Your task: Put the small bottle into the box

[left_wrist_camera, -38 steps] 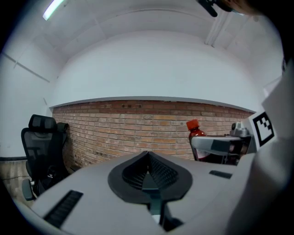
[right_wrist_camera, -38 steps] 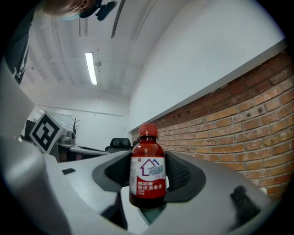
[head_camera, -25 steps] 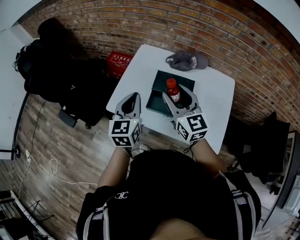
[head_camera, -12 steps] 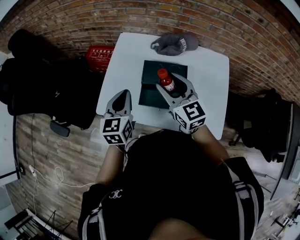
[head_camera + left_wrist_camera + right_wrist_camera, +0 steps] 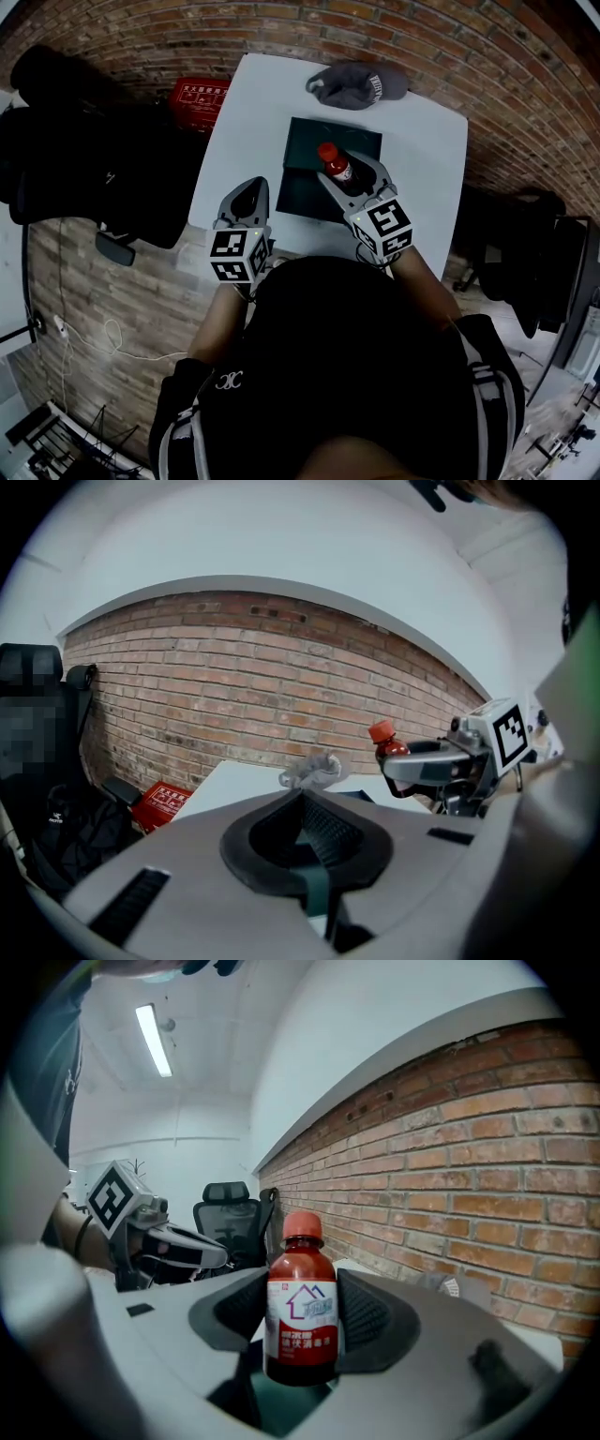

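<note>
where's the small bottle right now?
The small bottle is clamped upright in the right gripper, head view centre, over the near-right part of the dark green box on the white table; a grey cap lies beyond.

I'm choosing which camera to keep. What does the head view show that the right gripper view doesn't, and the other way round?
Head view only: the box below the bottle, the red crate. Right gripper view only: the house logo on the label, an office chair, a ceiling light. Both: the right gripper clamping the bottle, the left gripper, the brick wall.
</note>
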The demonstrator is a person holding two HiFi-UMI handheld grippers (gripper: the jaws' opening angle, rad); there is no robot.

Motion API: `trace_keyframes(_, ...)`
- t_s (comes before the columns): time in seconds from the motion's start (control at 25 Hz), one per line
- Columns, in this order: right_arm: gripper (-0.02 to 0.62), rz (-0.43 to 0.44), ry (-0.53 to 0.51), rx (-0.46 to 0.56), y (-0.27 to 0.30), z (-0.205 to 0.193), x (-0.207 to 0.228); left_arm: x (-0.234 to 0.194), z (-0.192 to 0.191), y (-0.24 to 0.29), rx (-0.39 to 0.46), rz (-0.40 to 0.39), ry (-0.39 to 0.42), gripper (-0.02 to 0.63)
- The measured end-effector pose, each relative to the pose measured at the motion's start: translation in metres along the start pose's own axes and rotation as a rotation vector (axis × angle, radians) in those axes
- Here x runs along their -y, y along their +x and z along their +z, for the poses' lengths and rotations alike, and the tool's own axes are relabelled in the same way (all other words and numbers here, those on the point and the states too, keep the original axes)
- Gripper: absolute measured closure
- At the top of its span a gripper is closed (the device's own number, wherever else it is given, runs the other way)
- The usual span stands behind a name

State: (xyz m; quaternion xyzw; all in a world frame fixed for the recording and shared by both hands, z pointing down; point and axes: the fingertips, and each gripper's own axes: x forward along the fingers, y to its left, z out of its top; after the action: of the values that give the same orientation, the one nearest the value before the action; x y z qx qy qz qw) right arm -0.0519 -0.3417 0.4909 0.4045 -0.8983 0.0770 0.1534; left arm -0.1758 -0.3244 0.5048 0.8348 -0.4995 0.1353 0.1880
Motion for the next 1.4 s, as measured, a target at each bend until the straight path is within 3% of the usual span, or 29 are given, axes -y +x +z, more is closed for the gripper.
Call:
trace_keyframes(0.44,0.370,0.103,-0.008,-0.179,0.017,-0.053,-0.018,-0.010,-0.012,-0.006,-0.022,0.010,0.000,0.592)
trace_keyframes(1.12,0.370,0.123,-0.053,-0.468,0.027,-0.135,-0.018,-0.018,-0.024,-0.018,-0.024,0.042,-0.033,0.592)
trace_keyframes(1.4,0.370,0.168,-0.136,-0.627,0.034,-0.175,-0.023,-0.024,-0.031,-0.018,-0.040,0.056,-0.061,0.592)
